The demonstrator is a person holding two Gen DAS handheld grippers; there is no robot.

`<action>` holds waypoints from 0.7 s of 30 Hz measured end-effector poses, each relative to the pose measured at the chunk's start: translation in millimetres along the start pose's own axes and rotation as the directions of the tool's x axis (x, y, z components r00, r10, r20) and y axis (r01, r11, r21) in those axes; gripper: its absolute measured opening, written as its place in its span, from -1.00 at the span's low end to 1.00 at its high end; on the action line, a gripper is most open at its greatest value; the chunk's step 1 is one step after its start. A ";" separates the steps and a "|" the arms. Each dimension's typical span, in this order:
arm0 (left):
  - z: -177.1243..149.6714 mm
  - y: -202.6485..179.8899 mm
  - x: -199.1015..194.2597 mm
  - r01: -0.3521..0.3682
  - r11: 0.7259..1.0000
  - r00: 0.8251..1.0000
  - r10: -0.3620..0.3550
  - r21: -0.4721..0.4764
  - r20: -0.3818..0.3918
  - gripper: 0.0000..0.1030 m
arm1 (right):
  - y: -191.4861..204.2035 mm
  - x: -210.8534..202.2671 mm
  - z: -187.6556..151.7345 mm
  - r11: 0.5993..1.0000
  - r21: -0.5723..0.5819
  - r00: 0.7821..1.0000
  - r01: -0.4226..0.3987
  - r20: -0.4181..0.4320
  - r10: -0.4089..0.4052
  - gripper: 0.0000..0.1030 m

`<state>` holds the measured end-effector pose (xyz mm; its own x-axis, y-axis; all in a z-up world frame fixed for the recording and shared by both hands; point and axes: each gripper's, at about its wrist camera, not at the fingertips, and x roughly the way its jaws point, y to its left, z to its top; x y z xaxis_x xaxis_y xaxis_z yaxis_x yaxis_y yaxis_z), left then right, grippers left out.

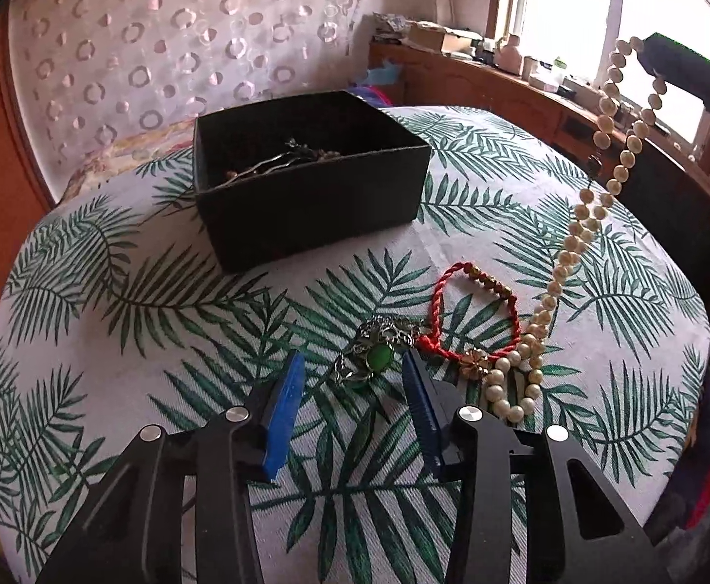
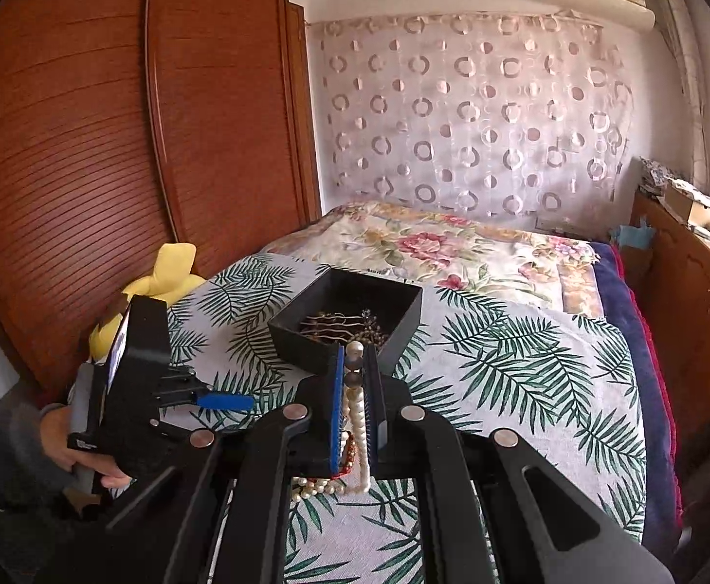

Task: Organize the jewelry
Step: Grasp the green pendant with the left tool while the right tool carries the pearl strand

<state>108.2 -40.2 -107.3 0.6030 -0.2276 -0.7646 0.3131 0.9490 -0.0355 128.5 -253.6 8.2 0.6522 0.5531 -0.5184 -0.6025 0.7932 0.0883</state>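
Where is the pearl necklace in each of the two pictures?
Left wrist view: the pearl necklace hangs on the right, from the right gripper down to the leaf-print cloth.
Right wrist view: the necklace is bottom middle, pinched between that gripper's blue pads.
Shared landmark: the black box stands behind it in both.

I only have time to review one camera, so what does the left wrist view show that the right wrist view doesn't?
Only the left wrist view shows the green-stone pendant lying between the left gripper fingers, and the whole red cord bracelet. Only the right wrist view shows the right gripper shut on the pearl necklace, plus the person's hand. Both show the black box, necklace and leaf-print cloth.
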 end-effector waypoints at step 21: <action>35.7 5.0 -54.8 0.002 1.000 0.986 -0.001 -0.003 0.168 -0.79 | 2.9 -4.1 41.0 1.000 -0.029 0.998 -0.009 0.062 0.010 -0.83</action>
<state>102.9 -30.8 -42.5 0.7174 -0.2621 -0.6455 0.3121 0.9493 -0.0385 142.9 -243.2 45.5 0.6732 0.5763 -0.4633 -0.6214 0.7805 0.0678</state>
